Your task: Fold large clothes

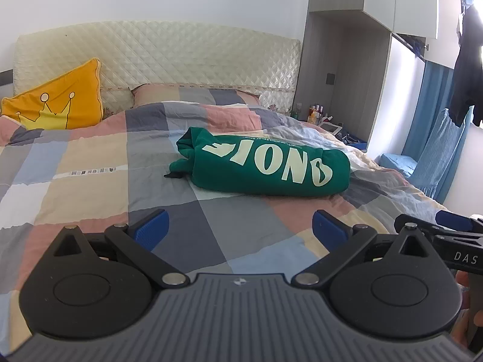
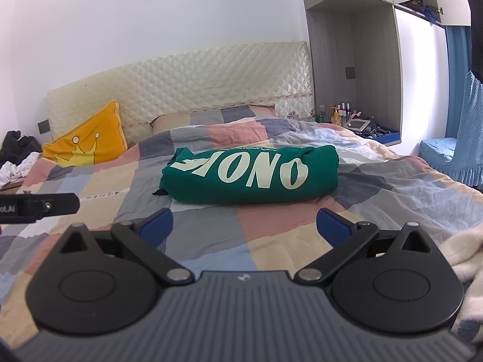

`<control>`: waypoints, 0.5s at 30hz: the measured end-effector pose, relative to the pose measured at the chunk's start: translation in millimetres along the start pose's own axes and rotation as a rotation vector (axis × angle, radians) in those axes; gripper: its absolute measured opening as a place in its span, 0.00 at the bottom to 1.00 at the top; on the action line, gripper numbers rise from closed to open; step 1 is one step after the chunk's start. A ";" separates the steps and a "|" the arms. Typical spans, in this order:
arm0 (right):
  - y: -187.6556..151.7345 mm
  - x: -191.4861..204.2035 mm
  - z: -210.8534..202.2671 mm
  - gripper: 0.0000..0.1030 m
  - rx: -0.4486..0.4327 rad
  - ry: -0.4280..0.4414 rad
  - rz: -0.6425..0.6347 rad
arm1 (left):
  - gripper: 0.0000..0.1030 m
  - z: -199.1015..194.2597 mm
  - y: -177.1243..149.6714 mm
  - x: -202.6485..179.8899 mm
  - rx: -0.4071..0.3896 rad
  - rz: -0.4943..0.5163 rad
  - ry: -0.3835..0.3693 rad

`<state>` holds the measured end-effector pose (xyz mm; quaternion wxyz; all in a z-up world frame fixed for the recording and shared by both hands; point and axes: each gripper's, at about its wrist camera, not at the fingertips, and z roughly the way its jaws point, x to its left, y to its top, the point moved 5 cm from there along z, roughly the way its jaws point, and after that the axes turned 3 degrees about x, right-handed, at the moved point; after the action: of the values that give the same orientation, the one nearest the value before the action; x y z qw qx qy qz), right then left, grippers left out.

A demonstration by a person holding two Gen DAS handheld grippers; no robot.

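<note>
One green sweatshirt (image 2: 247,175) lies folded on the bed (image 2: 211,241); both hand-held grippers, left (image 1: 238,229) and right (image 2: 244,226), released, folding apparently complete

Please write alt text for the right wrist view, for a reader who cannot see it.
A folded green sweatshirt with large pale letters lies on a patchwork duvet, beyond the open, empty right gripper. A yellow crown cushion leans on the quilted headboard.

Bright daylight from the right, blown-out window (image 1: 478,18), fisheye-bent edges, sharp focus
</note>
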<state>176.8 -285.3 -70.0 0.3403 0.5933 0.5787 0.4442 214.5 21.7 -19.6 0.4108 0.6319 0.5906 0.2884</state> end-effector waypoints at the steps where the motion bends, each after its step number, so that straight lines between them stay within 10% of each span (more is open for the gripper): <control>1: 0.0 -0.1 0.1 1.00 0.000 0.001 0.001 | 1.00 0.7 0.4 0.2 0.001 0.001 -0.002; 15: -0.8 0.5 0.8 1.00 0.003 0.002 0.002 | 1.00 4.6 0.5 4.7 0.003 -0.014 -0.014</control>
<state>177.3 -284.6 -71.0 0.3384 0.5937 0.5793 0.4443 219.3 25.6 -22.0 0.4158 0.6305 0.5926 0.2801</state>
